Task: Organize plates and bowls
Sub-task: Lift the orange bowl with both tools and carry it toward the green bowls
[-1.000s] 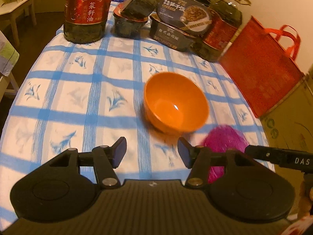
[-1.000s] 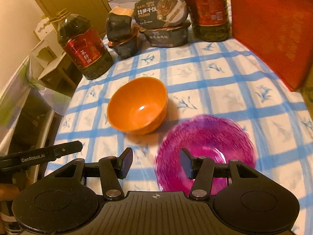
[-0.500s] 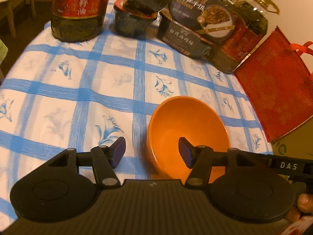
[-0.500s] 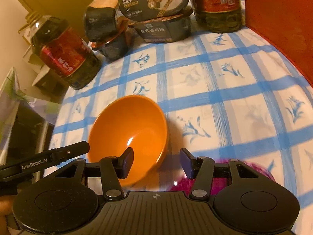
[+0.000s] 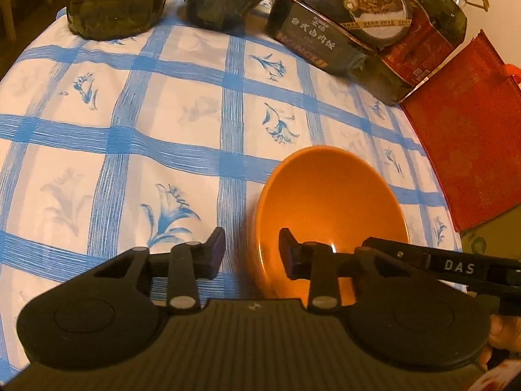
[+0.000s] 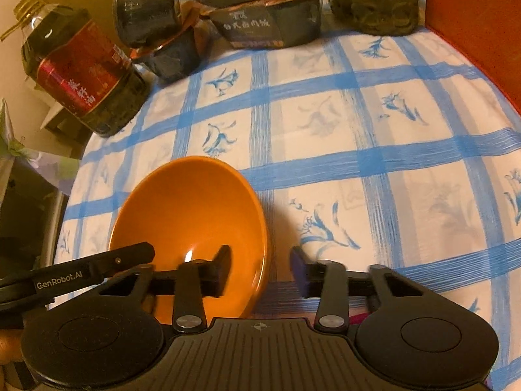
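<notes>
An orange bowl [image 5: 329, 202] [image 6: 192, 211] stands upright on the blue-checked tablecloth. My left gripper [image 5: 252, 255] straddles the bowl's left rim, one finger outside and one inside. Its jaws are closing, and a gap still shows on each side of the wall. My right gripper [image 6: 260, 270] straddles the opposite rim the same way, its jaws closing and its pads still off the wall. Only a sliver of the purple plate [image 6: 359, 318] shows, under the right gripper's body.
Oil bottles [image 5: 114, 3] [image 6: 81, 75], stacked dark food tubs [image 5: 329, 32] [image 6: 267, 22] and another bottle [image 5: 423, 42] line the far side. A red bag [image 5: 465, 150] stands at the table's right edge. Bare tablecloth [image 5: 130, 150] lies left of the bowl.
Both grippers came down and forward onto the bowl, one at each side of its rim. Their jaws have narrowed. The purple plate has slipped almost out of view.
</notes>
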`<state>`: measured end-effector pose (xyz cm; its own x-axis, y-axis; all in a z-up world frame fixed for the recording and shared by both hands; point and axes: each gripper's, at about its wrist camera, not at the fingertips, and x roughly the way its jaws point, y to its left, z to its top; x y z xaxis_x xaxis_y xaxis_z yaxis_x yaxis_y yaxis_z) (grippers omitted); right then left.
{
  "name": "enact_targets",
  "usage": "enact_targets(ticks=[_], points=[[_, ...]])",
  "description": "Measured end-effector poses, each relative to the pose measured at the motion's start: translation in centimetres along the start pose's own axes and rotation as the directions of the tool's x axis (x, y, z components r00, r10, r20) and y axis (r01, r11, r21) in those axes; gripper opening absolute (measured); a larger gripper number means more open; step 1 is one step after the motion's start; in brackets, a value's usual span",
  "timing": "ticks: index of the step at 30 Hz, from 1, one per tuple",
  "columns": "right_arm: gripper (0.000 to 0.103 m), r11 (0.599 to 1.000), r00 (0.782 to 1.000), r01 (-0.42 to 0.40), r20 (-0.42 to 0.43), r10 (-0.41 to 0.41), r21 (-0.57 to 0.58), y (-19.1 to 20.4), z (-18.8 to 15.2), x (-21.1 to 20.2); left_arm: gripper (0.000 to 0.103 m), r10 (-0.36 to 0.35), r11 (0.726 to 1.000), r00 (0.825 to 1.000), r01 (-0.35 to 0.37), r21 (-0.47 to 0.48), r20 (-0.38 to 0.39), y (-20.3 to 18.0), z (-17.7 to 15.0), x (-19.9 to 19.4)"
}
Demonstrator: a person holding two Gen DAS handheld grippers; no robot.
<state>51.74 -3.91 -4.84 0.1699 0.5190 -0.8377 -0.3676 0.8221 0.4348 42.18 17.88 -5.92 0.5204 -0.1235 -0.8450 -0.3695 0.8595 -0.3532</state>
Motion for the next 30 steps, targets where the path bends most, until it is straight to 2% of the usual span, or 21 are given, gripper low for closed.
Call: enact_targets(ticks=[3,7,9,17,24,30], points=[[0.032,1.000,1.000,0.002,-0.001,-0.002,0.008,-0.1,-0.1,0.3,0.019,0.010,1.000,1.000,-0.010,0.012,-0.006,-0.1,0.0,0.2],[0.016,1.000,1.000,-0.007,-0.010,0.007,0.010,0.0,-0.2,0.4,0.010,0.011,1.000,1.000,-0.010,0.029,-0.010,-0.4,0.0,0.1],[0.013,1.000,1.000,0.003,-0.005,-0.003,0.014,0.1,-0.2,0.3,0.009,0.021,0.999,1.000,-0.021,0.042,-0.008,-0.7,-0.1,0.0],[0.012,1.000,1.000,0.014,-0.003,-0.014,0.007,1.0,-1.0,-1.5,0.008,0.027,0.998,1.000,-0.026,0.059,-0.010,-1.3,-0.1,-2.1],[0.012,1.000,0.999,0.016,0.030,-0.015,-0.020,4.5,-2.7,-5.6,0.008,0.025,0.997,1.000,-0.026,0.069,0.016,-1.5,-0.9,-7.7],[0.012,0.999,0.999,0.007,0.044,-0.006,-0.040,7.9,-6.1,-8.0,0.008,0.036,0.998,0.999,-0.038,0.055,0.039,0.0,-4.0,-12.4]])
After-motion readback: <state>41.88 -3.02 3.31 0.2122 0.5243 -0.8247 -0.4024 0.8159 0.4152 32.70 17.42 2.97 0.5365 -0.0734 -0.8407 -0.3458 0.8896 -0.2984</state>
